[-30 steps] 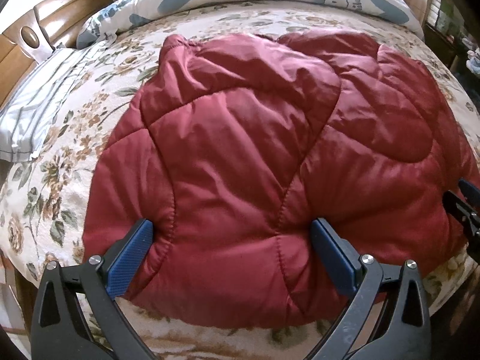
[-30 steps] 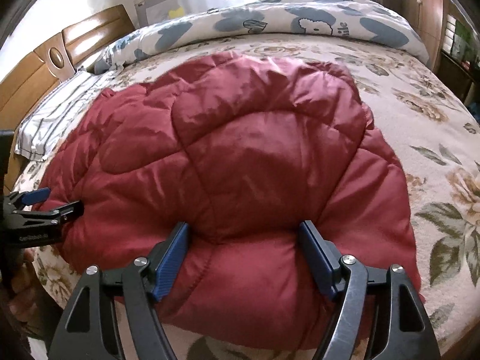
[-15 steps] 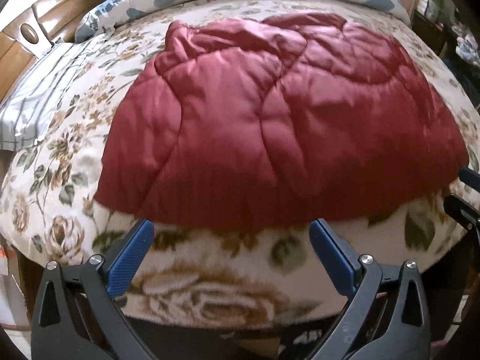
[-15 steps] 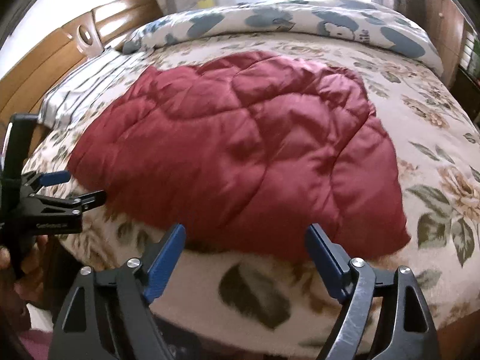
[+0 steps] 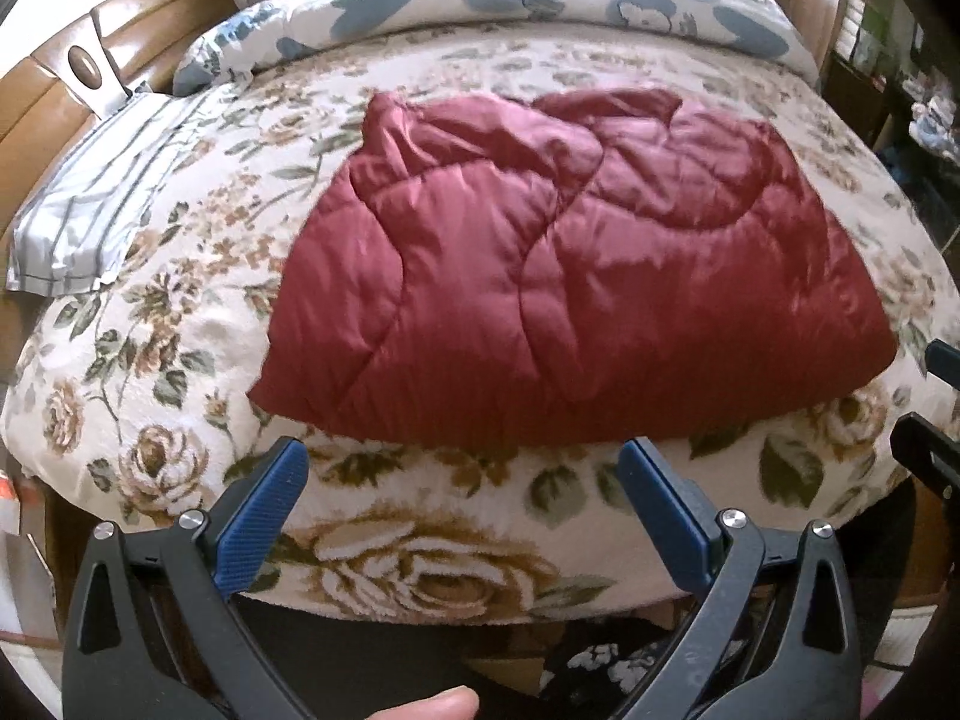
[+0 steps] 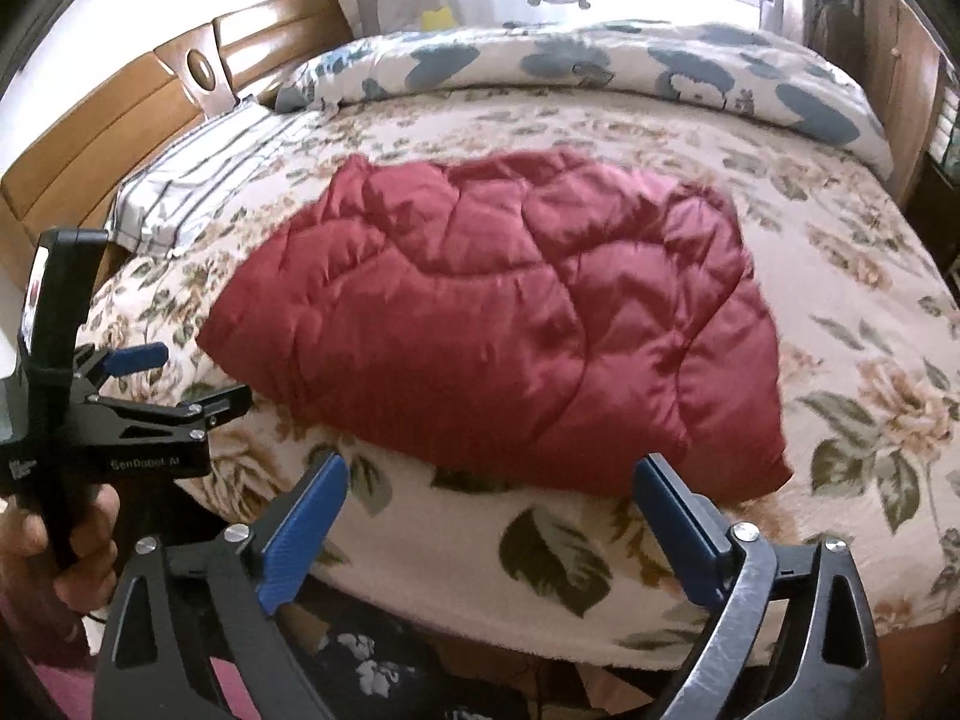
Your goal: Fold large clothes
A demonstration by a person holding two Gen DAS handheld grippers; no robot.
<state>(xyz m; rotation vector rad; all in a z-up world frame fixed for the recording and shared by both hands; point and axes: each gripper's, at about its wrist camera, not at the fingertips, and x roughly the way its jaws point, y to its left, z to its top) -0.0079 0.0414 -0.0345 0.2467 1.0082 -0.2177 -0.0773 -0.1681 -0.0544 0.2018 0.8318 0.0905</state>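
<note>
Left wrist view: red quilted jacket (image 5: 570, 294) lies folded on the floral bedspread (image 5: 420, 564) at 12 o'clock. Left gripper (image 5: 462, 474) and right gripper (image 6: 489, 486) stand apart, empty. Judged soft, puffy, slippery and light; grip the near hem corners. Wooden headboard (image 6: 120, 120) at 10 o'clock.

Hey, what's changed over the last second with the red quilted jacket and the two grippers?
Both grippers have pulled back off the red quilted jacket. A second ago the left gripper and right gripper had their open fingers pressed against its near edge; now both hang clear of it, over the edge of the floral blanket. Both were open throughout. The jacket lies folded in the same spot.
</note>
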